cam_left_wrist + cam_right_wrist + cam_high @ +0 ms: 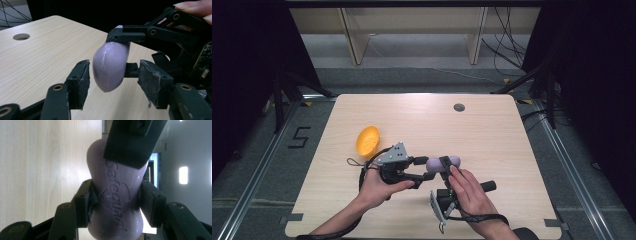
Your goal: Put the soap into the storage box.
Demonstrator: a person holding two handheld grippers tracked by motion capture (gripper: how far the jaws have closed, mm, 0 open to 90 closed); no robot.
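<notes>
A purple soap bar (454, 161) stamped "Safeguard" (117, 182) is held just above the wooden table (422, 120), in the front middle. My right gripper (445, 165) is shut on the bar's narrow waist, its pads pressed on both sides (115, 195). My left gripper (428, 168) comes in from the left and stands open around one end of the soap (110, 65). A gap shows on each side between its pads (82, 75) and the bar. One left finger (130, 142) crosses the top of the right gripper view.
An orange bowl-like shell (367, 140) lies on the table to the left of the grippers. A round cable hole (459, 107) sits near the far edge. Black curtains, stands and floor cables surround the table.
</notes>
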